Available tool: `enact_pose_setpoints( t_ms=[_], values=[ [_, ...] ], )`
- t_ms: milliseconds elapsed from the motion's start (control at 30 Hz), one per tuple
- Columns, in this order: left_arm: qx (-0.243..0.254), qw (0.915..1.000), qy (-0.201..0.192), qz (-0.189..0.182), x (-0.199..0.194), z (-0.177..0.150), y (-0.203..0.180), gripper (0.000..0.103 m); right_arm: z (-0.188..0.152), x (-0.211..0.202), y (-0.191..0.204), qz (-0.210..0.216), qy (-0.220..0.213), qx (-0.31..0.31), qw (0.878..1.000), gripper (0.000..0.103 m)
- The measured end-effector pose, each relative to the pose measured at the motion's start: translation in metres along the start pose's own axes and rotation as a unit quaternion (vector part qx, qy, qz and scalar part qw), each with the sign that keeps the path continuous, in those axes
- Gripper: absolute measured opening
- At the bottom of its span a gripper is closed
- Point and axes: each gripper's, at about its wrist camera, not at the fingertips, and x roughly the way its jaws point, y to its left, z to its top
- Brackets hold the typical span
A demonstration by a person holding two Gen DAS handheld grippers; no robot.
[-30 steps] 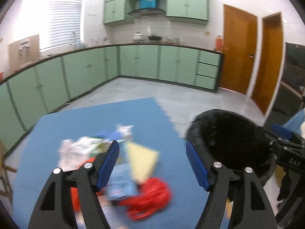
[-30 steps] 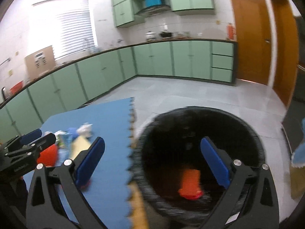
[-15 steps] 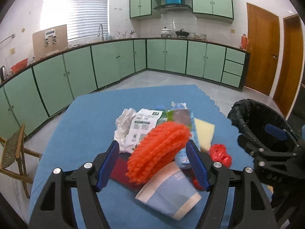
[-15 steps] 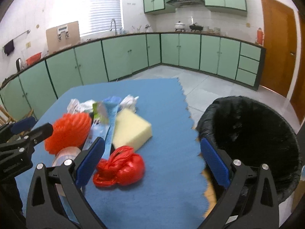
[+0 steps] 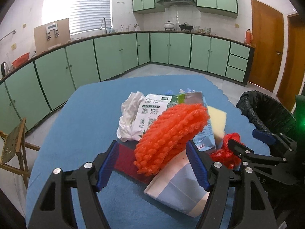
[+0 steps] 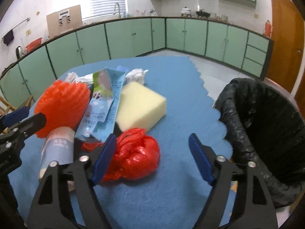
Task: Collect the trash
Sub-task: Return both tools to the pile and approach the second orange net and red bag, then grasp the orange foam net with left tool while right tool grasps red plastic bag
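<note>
A heap of trash lies on a blue mat (image 5: 85, 118): an orange foam net (image 5: 171, 131), a white-green wrapper (image 5: 150, 112), crumpled white tissue (image 5: 127, 112), a yellow sponge (image 6: 139, 106), a light blue wrapper (image 6: 103, 108), a red plastic bag (image 6: 137, 154) and a pale blue-pink packet (image 5: 179, 190). My left gripper (image 5: 154, 166) is open, its jaws on either side of the orange net. My right gripper (image 6: 152, 160) is open and empty, with the red bag by its left finger. The black-lined bin (image 6: 266, 126) stands at the mat's right edge.
Green kitchen cabinets (image 5: 118, 53) run along the far walls, with a tiled floor between. Wooden doors (image 5: 266, 47) are at the right. A wooden chair (image 5: 13, 148) stands left of the mat.
Both grippers swung left from over the bin to the trash heap and came lower and closer to it. Both stayed open.
</note>
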Motion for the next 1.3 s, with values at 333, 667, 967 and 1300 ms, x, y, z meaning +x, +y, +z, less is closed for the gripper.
enact_pose_setpoints(
  t_ms=[333,667,967,1300],
  values=[
    [0.002,0.9998,0.012,-0.012,0.012,0.001,-0.010,0.071,-0.005,-0.001,0.009,0.065,0.023,-0.004,0.998,0.039],
    [0.002,0.9997,0.010,-0.023,0.017,0.008,-0.013,0.027,0.015,-0.031,0.000,0.064,-0.016,-0.009,0.998,0.032],
    [-0.006,0.9989,-0.036,-0.028,-0.016,0.028,-0.012,0.022,0.041,-0.065,-0.013,0.044,-0.068,-0.021,0.996,0.032],
    [0.001,0.9971,-0.063,-0.044,-0.051,0.048,-0.025,0.022,0.059,-0.100,-0.026,0.033,-0.113,-0.017,0.993,0.032]
  ],
)
